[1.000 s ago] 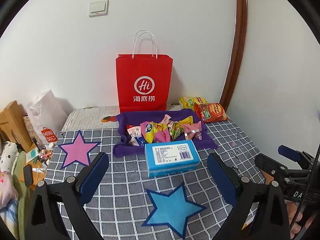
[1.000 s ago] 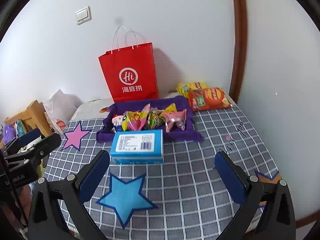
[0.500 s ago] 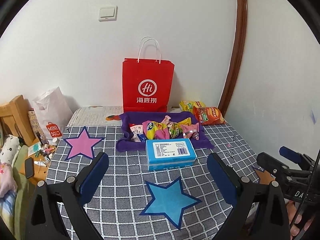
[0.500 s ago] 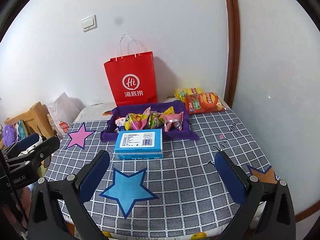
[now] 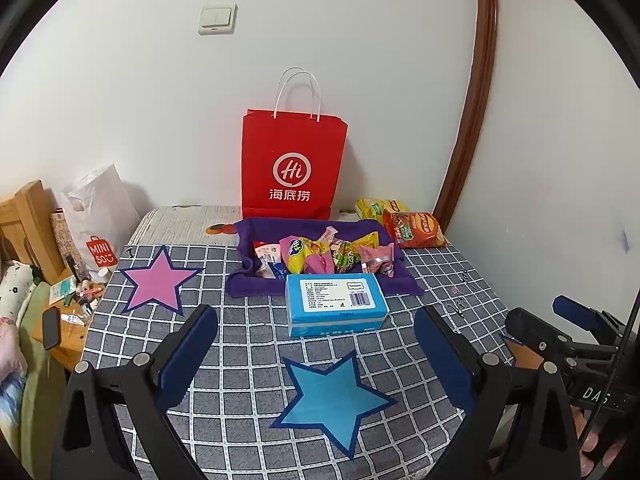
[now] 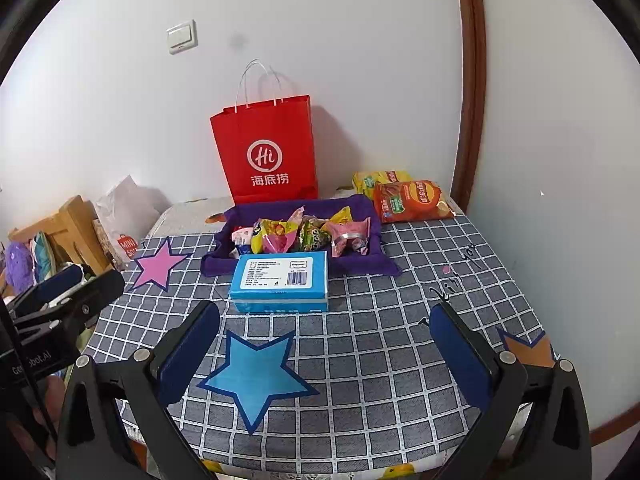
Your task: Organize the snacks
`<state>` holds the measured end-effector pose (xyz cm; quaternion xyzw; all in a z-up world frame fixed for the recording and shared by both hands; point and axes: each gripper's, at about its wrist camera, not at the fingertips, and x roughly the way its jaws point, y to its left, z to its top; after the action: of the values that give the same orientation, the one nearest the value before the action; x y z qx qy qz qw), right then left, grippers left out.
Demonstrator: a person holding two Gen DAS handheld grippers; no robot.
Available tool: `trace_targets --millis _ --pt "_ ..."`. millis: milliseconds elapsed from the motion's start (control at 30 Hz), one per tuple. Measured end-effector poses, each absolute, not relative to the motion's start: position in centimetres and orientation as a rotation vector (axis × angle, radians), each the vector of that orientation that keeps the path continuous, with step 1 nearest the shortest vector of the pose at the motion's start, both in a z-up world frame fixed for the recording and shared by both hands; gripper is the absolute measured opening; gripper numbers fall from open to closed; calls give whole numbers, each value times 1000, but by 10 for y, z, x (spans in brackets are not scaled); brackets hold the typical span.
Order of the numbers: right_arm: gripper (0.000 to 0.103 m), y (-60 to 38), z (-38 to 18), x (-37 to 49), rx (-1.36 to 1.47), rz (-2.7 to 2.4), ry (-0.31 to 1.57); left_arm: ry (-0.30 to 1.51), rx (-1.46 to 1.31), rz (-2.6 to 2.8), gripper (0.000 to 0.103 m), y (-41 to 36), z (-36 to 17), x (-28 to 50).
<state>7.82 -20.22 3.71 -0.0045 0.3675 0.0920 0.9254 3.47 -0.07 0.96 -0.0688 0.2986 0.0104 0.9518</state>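
Observation:
A purple tray (image 5: 320, 285) (image 6: 362, 266) holds several small snack packets (image 5: 320, 254) (image 6: 304, 234) at the table's middle back. A blue box (image 5: 335, 303) (image 6: 282, 285) lies in front of it. An orange chip bag (image 5: 414, 230) (image 6: 412, 200) and a yellow bag (image 5: 372, 207) (image 6: 380, 179) lie at the back right. A red paper bag (image 5: 294, 168) (image 6: 266, 150) stands behind the tray. My left gripper (image 5: 316, 350) is open and empty above the near table, over a blue star (image 5: 334, 398). My right gripper (image 6: 326, 354) is open and empty, beside the blue star (image 6: 256, 374).
The table has a grey checked cloth (image 5: 240, 340) (image 6: 400, 320) with a pink star (image 5: 156, 282) (image 6: 158, 266) at left. A wooden stand (image 5: 24, 216) and a white Miniso bag (image 5: 98, 216) sit off the left edge. Walls close the back and right.
Both grippers have pulled back and risen, so the table and snacks look smaller and farther. Both stay open. Nothing on the table has moved.

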Motion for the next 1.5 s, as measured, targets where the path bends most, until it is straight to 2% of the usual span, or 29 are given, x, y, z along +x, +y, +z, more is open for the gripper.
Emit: trace_targets --millis 1500 --pt "103 -200 35 76 1 194 761 606 -145 21 99 -6 10 32"
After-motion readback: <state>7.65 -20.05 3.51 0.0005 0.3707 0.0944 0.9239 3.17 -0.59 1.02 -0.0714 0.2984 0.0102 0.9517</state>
